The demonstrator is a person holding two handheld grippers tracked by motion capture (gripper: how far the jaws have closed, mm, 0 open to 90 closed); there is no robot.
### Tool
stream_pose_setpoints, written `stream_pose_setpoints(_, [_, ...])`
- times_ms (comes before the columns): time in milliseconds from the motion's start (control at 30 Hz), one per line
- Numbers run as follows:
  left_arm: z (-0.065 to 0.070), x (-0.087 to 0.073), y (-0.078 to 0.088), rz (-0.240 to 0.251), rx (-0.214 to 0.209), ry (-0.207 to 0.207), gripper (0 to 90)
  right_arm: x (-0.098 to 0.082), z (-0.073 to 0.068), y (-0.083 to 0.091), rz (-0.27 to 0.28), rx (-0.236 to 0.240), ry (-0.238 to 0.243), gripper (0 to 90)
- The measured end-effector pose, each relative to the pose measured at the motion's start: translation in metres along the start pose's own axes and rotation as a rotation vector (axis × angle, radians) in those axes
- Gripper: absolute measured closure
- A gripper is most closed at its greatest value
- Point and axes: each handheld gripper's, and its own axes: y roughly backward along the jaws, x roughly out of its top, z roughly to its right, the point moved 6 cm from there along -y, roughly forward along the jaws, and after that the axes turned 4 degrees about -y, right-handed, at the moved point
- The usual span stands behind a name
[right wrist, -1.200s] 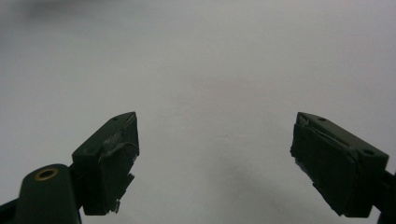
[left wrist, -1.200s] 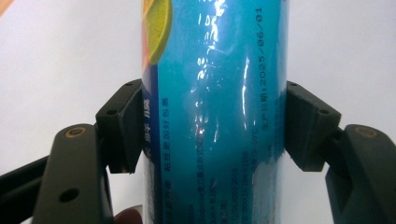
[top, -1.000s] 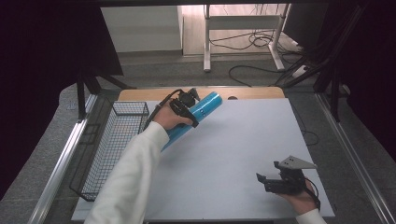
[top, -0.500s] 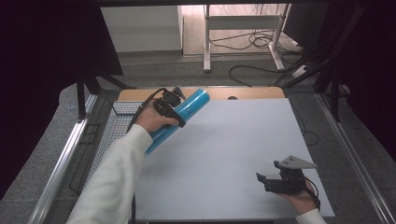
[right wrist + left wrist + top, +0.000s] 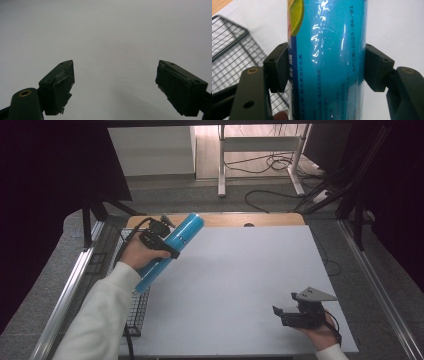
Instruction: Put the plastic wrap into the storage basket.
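Leftward since the earlier frame, my left gripper (image 5: pixel 167 247) carries the clamped blue can (image 5: pixel 170 252) toward the wire basket (image 5: pixel 131 312); glossy sides risk slipping. Right gripper (image 5: pixel 286 312) rests open.

White sleeves (image 5: pixel 100 315), black tools (image 5: pixel 300 315) with brass-ringed screw holes.

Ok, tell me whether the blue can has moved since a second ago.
Yes. The blue can, clamped in the left tool, has shifted left across the white table, toward the wire basket at its left edge.
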Motion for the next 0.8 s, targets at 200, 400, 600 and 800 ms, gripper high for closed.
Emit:
stream_pose_setpoints(200, [-0.013,-0.017,0.007,0.006,0.014,0.043,32.0,0.0,-0.001,0.0,-0.001,0.003,0.003,16.0])
stream_pose_setpoints(400, [-0.027,-0.034,0.01,-0.003,0.025,0.087,32.0,-0.001,0.0,0.0,-0.004,0.001,0.003,16.0])
stream_pose_setpoints(600, [-0.039,-0.051,0.012,-0.006,0.031,0.135,32.0,-0.001,0.0,0.0,-0.005,0.0,0.004,16.0])
stream_pose_setpoints(800, [-0.049,-0.066,0.014,-0.013,0.037,0.181,32.0,0.0,0.0,0.001,-0.007,0.0,0.005,16.0])
